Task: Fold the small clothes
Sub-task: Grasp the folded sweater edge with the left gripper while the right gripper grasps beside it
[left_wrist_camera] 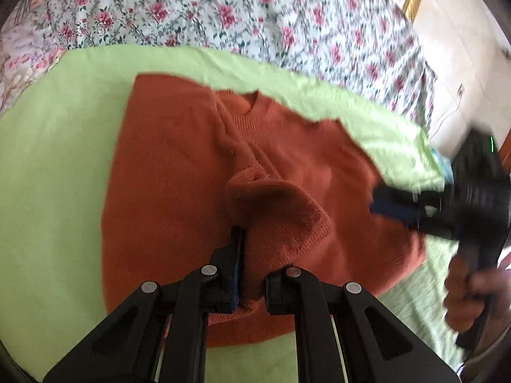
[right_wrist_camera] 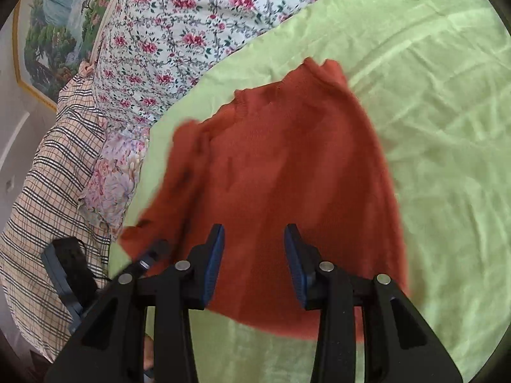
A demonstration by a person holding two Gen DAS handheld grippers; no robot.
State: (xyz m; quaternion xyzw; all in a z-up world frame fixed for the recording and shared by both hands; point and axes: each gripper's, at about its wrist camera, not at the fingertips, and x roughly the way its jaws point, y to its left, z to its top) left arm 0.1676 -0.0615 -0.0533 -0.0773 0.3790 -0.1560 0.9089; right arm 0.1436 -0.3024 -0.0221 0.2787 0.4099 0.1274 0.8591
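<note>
Rust-orange knitted wool makes up the small sweater (left_wrist_camera: 198,166), which lies spread on the pale green bed sheet (left_wrist_camera: 57,166) across the middle of both views, neckline toward the floral quilt (left_wrist_camera: 223,9) at the top of the frame. It looks soft, light and limp, with a grippy knit; it should drape and stretch rather than hold a crease, so hems, cuffs and side edges look like the best places to take hold.

In the left wrist view, the left gripper (left_wrist_camera: 252,261) at lower centre has its fingers pinched narrow on a ribbed edge of the sweater, lifting a fold that humps up just beyond them. Its tool angles down toward the bed.

The right gripper (right_wrist_camera: 254,255) hovers over the lower hem, its blue-padded fingers (right_wrist_camera: 214,255) partly apart and holding nothing. A hand (left_wrist_camera: 469,290) grips its handle at the right edge of the left wrist view.
</note>
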